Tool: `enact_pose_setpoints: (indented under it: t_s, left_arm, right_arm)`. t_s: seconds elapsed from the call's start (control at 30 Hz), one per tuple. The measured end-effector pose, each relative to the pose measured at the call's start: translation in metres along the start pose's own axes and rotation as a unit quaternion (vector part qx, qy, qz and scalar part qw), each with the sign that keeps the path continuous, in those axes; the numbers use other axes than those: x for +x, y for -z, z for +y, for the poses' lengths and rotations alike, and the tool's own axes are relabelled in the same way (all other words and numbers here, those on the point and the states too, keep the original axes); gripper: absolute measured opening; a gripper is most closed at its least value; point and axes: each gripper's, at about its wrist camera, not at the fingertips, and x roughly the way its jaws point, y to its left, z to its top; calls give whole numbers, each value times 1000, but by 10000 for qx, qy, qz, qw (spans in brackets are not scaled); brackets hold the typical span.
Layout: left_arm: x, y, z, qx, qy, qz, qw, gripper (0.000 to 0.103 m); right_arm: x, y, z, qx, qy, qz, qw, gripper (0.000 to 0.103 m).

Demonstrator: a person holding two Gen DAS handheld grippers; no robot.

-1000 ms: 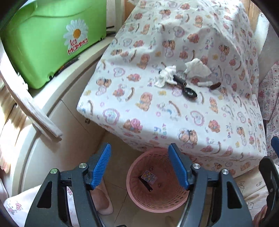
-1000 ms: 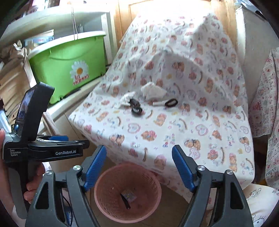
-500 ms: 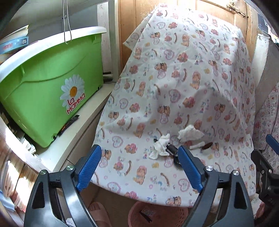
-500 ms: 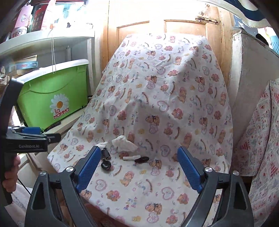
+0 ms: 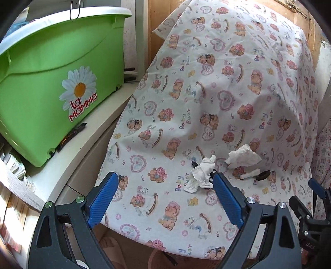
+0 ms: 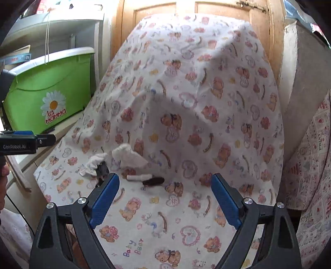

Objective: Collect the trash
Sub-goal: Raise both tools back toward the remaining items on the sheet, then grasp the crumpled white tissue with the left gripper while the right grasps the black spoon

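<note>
Trash lies on a bear-print cloth: a crumpled white tissue over a dark object, a second tissue, a small white roll and a dark oval piece. My left gripper hovers just short of the first tissue, its jaws opening with nothing between them. My right gripper is open and empty, with the white roll and dark oval piece just beyond its left finger, and both tissues further left. The pink basket's rim peeks from under the cloth's near edge.
A green lidded box with a daisy sticker stands on a white shelf left of the cloth. A wooden door rises behind. Another patterned cloth hangs at the right. A slipper lies on the floor.
Both grippers have lifted away from above the pink basket and now face the trash on the cloth. The basket has dropped almost out of view. The left jaws stand wider.
</note>
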Motion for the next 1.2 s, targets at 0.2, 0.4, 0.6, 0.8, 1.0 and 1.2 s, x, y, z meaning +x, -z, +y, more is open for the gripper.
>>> enact_pose_setpoints:
  t_s: [0.2,0.4,0.6,0.8,1.0,1.2]
  left_arm:
    - [15,2,-2,104,17,210,9997,91]
    - [29,-11,-1,-97,95,438,9989,87]
    - [51,-19,-12,-55,762,964,9924,49]
    - [68,-22,-33,-136,1202,1247,9848,42]
    - [100,-14,-36,-338,1071,1416,9835,27]
    - [97,-12,-36,-497,1427,1449,9779,9]
  right_arm:
    - [24,2,-8,199,-174,308,9992,91]
    - [32,1,-10,357,-263,352,9984,91]
    - [38,-2,-3,271,-423,444,9977,86]
    - [41,-6,-8,537,-611,507,9954,85]
    - [46,-9,-20,720,-448,515,9951,85]
    - [52,-8,-28,1041,-715,641,9899,82]
